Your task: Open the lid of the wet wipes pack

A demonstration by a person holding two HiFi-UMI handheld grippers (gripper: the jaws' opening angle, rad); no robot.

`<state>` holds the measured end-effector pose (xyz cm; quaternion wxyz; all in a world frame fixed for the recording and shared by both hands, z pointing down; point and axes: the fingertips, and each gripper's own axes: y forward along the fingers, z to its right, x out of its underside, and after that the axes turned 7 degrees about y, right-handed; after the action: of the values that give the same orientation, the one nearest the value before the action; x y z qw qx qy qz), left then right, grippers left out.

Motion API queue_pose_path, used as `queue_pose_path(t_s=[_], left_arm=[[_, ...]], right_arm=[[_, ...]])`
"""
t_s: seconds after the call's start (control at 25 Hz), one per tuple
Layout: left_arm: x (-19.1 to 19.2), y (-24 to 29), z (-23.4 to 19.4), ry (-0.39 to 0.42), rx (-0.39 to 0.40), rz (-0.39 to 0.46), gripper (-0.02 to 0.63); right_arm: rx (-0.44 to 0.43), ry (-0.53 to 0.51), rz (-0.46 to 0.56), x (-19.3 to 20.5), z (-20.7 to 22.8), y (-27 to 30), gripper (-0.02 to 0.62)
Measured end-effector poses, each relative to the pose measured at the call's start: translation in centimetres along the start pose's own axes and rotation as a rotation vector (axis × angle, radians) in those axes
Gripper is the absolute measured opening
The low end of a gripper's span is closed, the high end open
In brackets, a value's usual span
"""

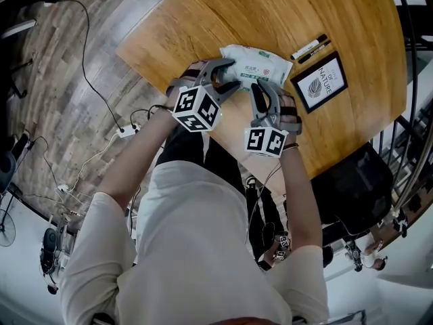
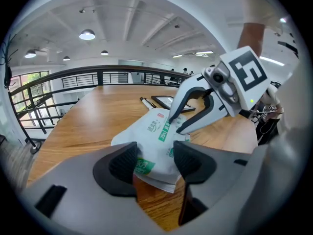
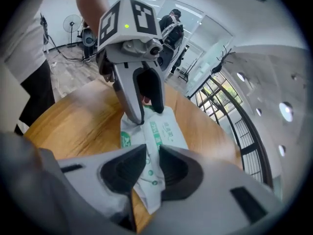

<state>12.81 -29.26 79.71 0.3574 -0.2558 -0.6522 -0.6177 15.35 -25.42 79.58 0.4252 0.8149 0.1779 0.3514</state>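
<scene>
A white and green wet wipes pack lies flat on the round wooden table. My left gripper straddles the pack's left end. In the left gripper view its jaws stand wide on either side of the pack's near end, and no squeeze shows. My right gripper points steeply down at the pack's near edge. In the right gripper view its pads stand a narrow gap apart, and the pack shows through that gap. Each gripper sees the other on the pack: the left gripper and the right gripper.
Two pens and a framed sign lie on the table just right of the pack. The table's near edge runs under my hands. A black chair stands at the right, and cables with a power strip lie on the floor.
</scene>
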Motion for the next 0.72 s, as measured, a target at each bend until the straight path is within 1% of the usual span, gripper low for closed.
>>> queue_pose_path(t_s=[0.12, 0.24, 0.4, 0.6, 0.72], left_arm=[[0.0, -0.1, 0.0, -0.003, 0.008, 0.001, 0.227], [0.1, 0.0, -0.1, 0.0, 0.01, -0.002, 0.227], [0.1, 0.1, 0.0, 0.013, 0.011, -0.021, 0.226], [0.3, 0.2, 0.2, 0.028, 0.006, -0.04, 0.227], [0.4, 0.3, 0.2, 0.03, 0.01, -0.046, 0.227]], right_arm=[[0.017, -0.052, -0.004, -0.1, -0.2, 0.0, 0.071], [0.025, -0.066, -0.002, -0.3, 0.0, 0.1, 0.071], [0.021, -0.024, 0.006, -0.6, 0.3, -0.3, 0.071], [0.016, 0.069, 0.034, -1.2, 1.1, -1.4, 0.071], [0.06, 0.116, 0.077, -2.0, 2.5, -2.1, 0.069]])
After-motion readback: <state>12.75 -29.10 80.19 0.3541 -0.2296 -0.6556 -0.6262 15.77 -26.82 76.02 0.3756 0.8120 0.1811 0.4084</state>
